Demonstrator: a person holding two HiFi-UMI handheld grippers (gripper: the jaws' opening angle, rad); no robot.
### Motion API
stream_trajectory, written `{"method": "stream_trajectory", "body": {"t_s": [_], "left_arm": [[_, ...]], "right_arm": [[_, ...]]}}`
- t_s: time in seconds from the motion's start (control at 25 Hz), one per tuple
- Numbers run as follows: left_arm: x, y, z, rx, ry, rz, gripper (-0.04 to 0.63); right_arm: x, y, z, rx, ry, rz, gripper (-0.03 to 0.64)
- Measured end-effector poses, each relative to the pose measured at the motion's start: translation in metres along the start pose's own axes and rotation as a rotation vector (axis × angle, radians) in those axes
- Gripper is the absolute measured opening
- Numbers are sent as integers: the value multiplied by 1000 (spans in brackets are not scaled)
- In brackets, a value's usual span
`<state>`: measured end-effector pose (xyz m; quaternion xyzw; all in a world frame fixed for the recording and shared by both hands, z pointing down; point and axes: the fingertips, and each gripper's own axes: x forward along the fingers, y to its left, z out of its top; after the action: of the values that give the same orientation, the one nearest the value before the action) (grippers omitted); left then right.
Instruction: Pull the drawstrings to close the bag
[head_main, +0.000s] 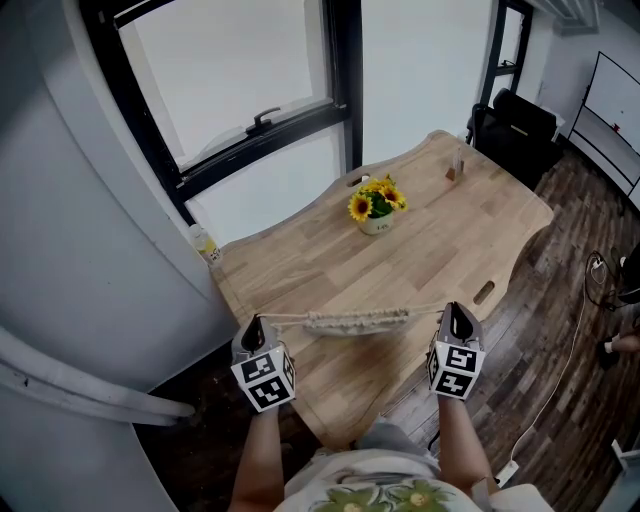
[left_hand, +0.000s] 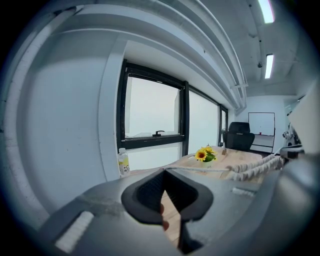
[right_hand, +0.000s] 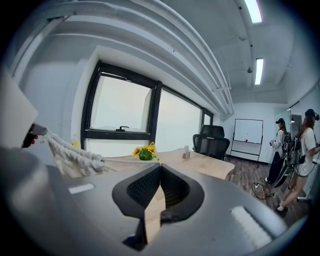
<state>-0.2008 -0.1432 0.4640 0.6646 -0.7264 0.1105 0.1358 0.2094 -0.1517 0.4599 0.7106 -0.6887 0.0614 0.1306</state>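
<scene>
Already the bag (head_main: 358, 321) was bunched over the near part of the table (head_main: 430, 230), stretched between both claws. The left claw (head_main: 254, 322) was pressed together on the left drawstring (head_main: 285, 318), and the right claw (head_main: 455, 308) on the right drawstring (head_main: 428, 312); both cords looked taut. The pull probably needed to be even and straight outward, with a firm pinch so neither cord slipped.

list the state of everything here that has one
left gripper: shut on one end of the drawstrings
right gripper: shut on the other end
drawstrings: pulled taut to both sides
bag: mouth gathered into a tight bunch
sunflower pot: upright on the table
</scene>
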Motion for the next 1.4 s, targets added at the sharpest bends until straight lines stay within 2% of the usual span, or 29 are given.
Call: {"method": "stream_trajectory", "body": {"t_s": [0.32,0.88,1.4], "left_arm": [[3,-1,0,7,3,3,5],[5,0,-4,26,7,21,5],[8,9,-11,-5,29,32,6]], "right_arm": [[1,-10,-3,33,4,-17,7],[0,-26,-8,26,6,-66,8],[3,-38,-15,58,23,-82,8]]}}
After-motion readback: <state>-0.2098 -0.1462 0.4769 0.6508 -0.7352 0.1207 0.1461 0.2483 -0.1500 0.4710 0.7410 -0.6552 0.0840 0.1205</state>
